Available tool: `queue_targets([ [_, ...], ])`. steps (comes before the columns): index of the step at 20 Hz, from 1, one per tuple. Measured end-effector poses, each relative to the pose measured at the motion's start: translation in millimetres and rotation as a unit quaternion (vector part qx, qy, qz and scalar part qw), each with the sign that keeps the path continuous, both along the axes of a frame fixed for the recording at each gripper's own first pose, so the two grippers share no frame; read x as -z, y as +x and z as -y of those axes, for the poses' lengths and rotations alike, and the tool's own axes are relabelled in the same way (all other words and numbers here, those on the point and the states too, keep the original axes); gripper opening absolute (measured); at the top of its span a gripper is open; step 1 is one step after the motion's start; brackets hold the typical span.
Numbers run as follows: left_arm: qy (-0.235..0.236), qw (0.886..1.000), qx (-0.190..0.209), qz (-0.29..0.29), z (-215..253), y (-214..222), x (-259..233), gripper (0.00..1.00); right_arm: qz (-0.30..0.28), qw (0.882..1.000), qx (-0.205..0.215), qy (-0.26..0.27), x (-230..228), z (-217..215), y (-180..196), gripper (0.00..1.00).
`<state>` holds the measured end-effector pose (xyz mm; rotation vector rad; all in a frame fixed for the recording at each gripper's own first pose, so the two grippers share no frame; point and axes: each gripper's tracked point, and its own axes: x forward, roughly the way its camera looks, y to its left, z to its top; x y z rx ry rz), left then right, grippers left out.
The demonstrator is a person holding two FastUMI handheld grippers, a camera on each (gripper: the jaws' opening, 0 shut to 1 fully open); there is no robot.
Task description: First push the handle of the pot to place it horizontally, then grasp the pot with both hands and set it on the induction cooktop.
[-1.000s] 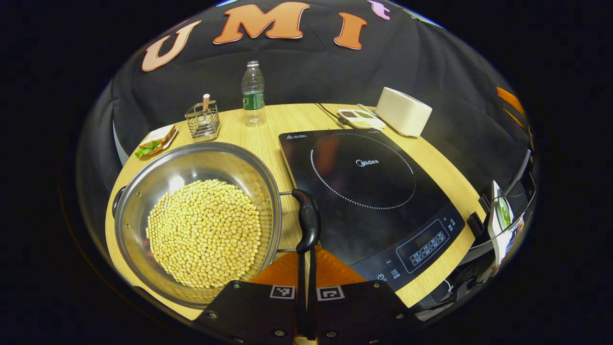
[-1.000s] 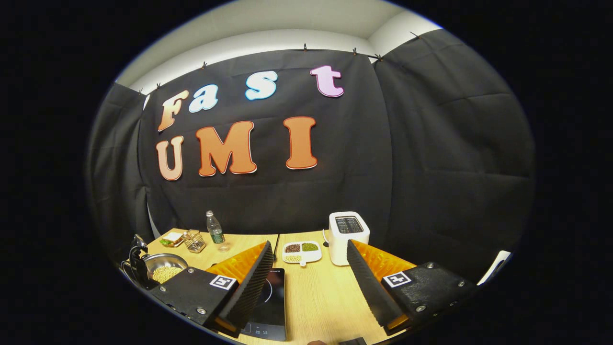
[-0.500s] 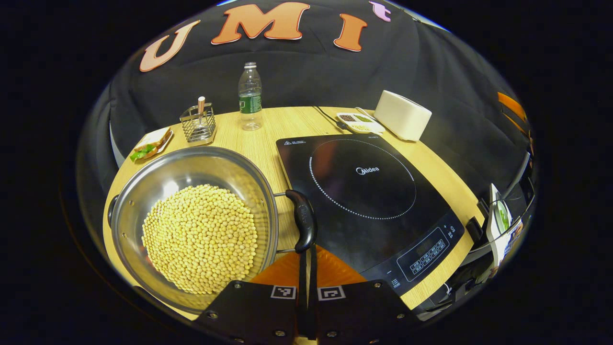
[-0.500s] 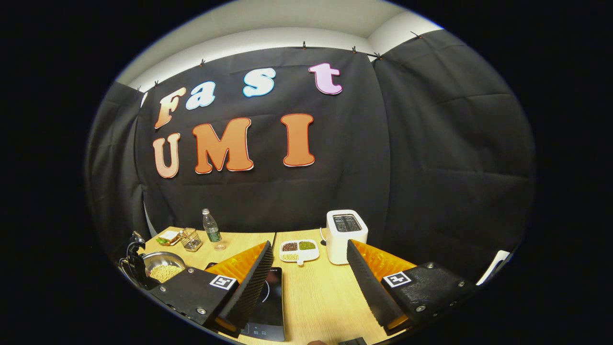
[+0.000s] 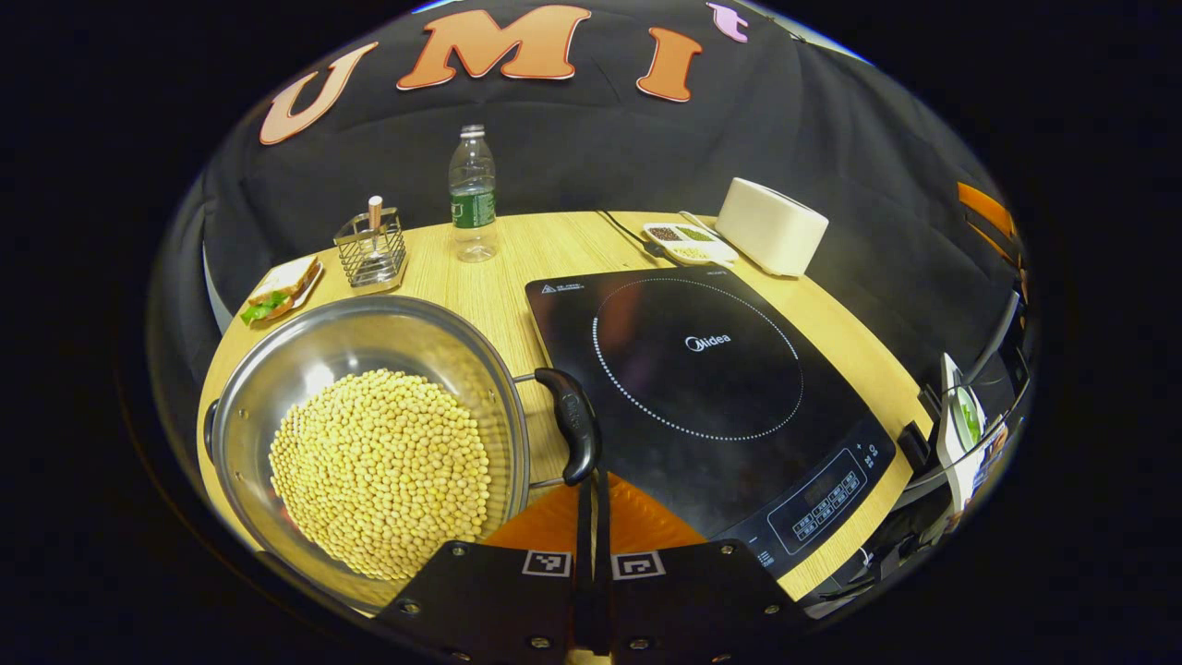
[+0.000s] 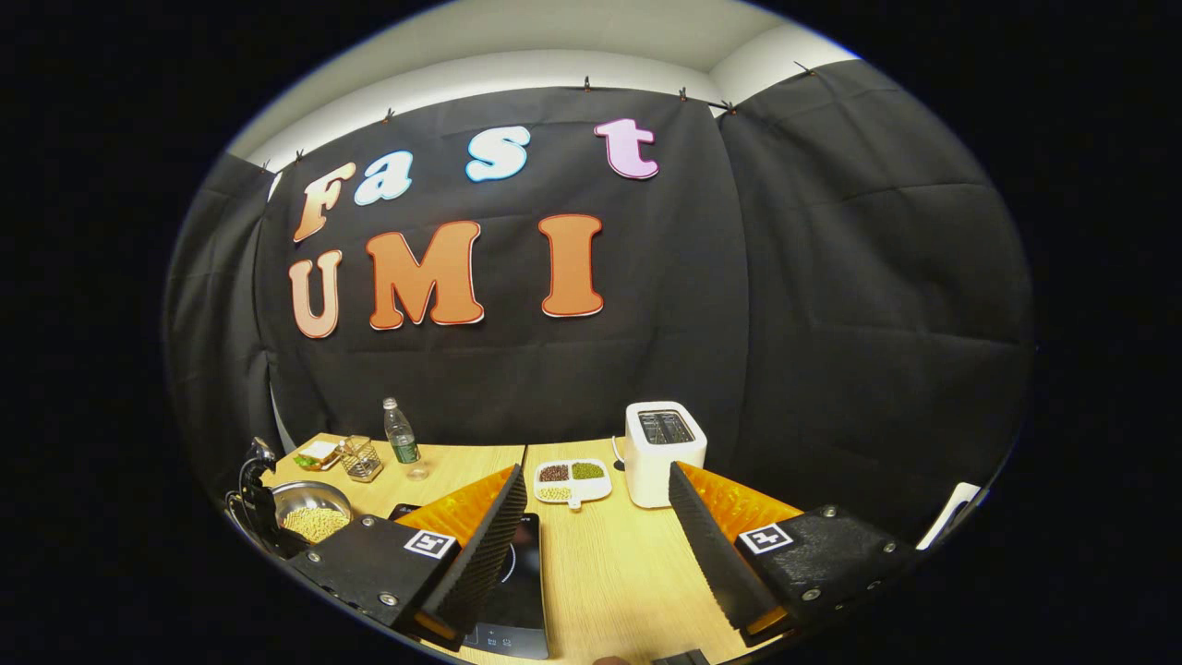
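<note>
A steel pot (image 5: 369,325) full of yellow soybeans (image 5: 379,462) sits on the wooden table, left of the black induction cooktop (image 5: 702,369). Its black side handle (image 5: 572,423) points toward the cooktop, and a second small handle shows at the far left rim. My left gripper (image 5: 591,476) is shut with nothing between its fingers, and its tips touch the near end of that handle. In the right gripper view, my right gripper (image 6: 596,469) hangs open above the table with nothing in it, over the cooktop (image 6: 517,591). The pot (image 6: 309,503) and the left gripper (image 6: 254,489) stand far left.
Behind the pot are a plate with a sandwich (image 5: 277,294), a wire holder (image 5: 369,249) and a water bottle (image 5: 473,194). A white toaster (image 5: 771,226) and a divided dish of beans (image 5: 688,242) stand beyond the cooktop. The table's round edge lies close on the near side.
In the left gripper view the pot and its handle have shifted a little left, the handle's far end swinging left. The right gripper stays open and has drifted slightly.
</note>
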<state>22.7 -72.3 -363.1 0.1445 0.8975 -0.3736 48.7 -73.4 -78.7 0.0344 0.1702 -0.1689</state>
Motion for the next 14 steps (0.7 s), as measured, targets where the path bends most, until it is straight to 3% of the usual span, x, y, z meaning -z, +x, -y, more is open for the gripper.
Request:
queue_targets([
  [5, -0.006, 1.000, 0.009, 0.020, -3, -5, -15, 0.01, -0.001, 1.000, -0.001, 0.001, -2, -12, 0, 0.96],
  [6, -0.007, 0.999, 0.011, 0.035, -6, -5, -26, 0.01, -0.001, 1.000, -0.002, 0.002, -3, -16, -1, 1.00],
  [11, -0.017, 0.991, 0.001, 0.130, -39, 1, -99, 0.02, 0.007, 1.000, -0.016, 0.002, -2, -51, 3, 0.96],
  [14, -0.008, 0.981, -0.019, 0.194, -76, 4, -146, 0.02, 0.006, 1.000, -0.026, 0.000, 3, -77, 5, 0.96],
])
